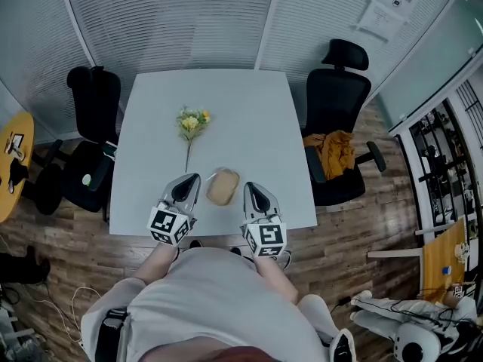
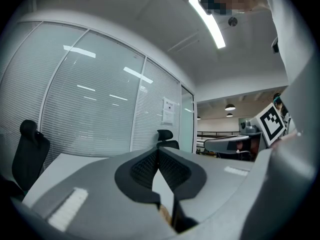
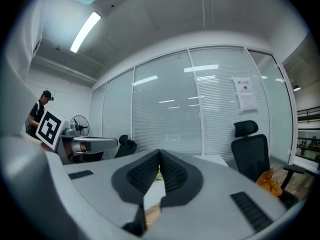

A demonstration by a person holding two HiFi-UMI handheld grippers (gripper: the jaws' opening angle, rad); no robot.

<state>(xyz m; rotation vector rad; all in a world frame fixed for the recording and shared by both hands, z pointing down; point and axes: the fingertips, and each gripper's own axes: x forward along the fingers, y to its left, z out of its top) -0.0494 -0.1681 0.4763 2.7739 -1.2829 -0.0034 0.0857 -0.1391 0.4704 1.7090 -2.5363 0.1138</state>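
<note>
In the head view, one white table (image 1: pixel 226 104) is filling the middle of the frame. One flower (image 1: pixel 192 123) is lying on it. One tan thing (image 1: pixel 223 187) is lying just below the flower's stem, near the bottom edge of the table. Two grippers are hovering low in the frame. The left gripper (image 1: pixel 190 179) is just left of the tan thing and the right gripper (image 1: pixel 250 187) is just right of it. I cannot tell if they are touching it. Two black chairs are standing by the table, one at the upper left (image 1: pixel 94 104) and one at the upper right (image 1: pixel 337 89). One orange cloth (image 1: pixel 332 151) is lying on the right one.

In the left gripper view, the fingers (image 2: pixel 145 169) are pressing tip to tip with nothing between them. A bit of the tan thing (image 2: pixel 164 215) is peeking out at the bottom of the gap.

In the right gripper view, the fingers (image 3: pixel 172 176) are also clenched on nothing. The tan thing (image 3: pixel 152 211) is showing low in the gap.

I think clenched fingers are only going to bump the tan thing, not grab it. It is sitting close to the table's edge, so a bump could slide it off. A careless swing could also knock the thin flower.
</note>
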